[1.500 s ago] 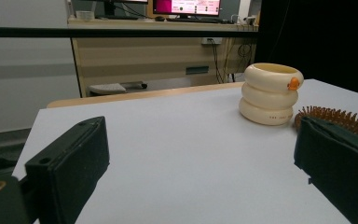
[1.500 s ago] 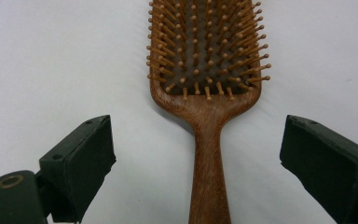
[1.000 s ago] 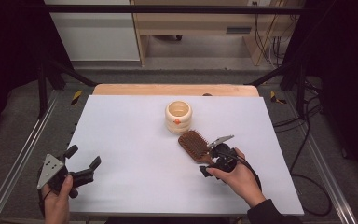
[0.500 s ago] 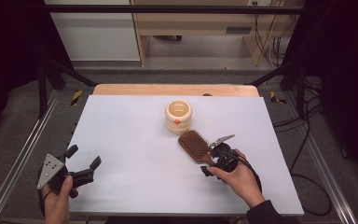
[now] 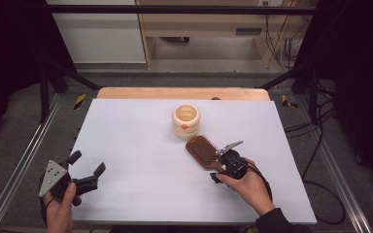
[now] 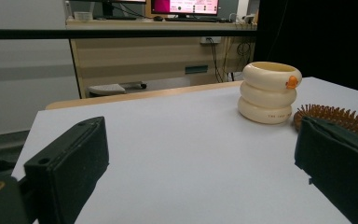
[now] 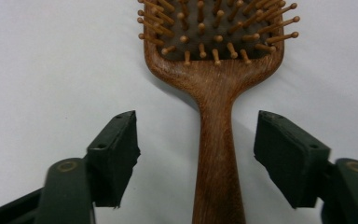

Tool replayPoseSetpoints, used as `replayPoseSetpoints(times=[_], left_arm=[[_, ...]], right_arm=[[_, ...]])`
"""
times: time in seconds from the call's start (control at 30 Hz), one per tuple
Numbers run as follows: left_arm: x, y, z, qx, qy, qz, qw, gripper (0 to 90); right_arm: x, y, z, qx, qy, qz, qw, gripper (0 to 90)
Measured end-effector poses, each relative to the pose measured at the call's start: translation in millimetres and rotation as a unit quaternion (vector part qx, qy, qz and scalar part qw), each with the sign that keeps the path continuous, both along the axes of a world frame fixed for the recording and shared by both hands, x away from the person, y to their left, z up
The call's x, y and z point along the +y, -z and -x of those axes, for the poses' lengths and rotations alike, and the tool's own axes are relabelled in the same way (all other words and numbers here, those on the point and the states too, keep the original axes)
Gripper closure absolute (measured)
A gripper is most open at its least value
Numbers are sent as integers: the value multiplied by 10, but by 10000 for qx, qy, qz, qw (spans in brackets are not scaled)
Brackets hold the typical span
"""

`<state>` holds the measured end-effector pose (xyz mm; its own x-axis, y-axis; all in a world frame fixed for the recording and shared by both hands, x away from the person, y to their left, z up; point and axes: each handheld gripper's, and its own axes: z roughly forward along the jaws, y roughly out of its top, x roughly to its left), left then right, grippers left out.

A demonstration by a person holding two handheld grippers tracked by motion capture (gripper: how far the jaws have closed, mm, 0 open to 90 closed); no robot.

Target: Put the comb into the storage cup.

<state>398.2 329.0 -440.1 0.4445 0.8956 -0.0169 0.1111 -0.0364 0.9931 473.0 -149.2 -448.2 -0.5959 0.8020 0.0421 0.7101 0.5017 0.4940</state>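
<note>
Right hand-held gripper has been closing — pads not yet touching the brush handle between them; off-centre, it could twist away.

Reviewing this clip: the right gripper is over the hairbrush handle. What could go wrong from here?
1. The right gripper has just been closing, pads still clear of the wooden hairbrush handle between them; a round, narrow handle may roll or twist when pinched.
2. The brush head lies close to the cream ringed cup; swinging it up could knock the cup.
</note>
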Motion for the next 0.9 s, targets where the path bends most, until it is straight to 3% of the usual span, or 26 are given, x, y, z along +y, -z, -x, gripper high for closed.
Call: replayPoseSetpoints(times=[0.23, 0.9], left_arm=[[-9, -3, 0, -12, 11, -21, 10000, 30], [-19, 0, -1, 5, 25, -42, 10000, 30]], right_arm=[[28, 30, -88, 72, -17, 24, 10000, 460], [65, 63, -183, 233, -110, 425, 9988, 654]])
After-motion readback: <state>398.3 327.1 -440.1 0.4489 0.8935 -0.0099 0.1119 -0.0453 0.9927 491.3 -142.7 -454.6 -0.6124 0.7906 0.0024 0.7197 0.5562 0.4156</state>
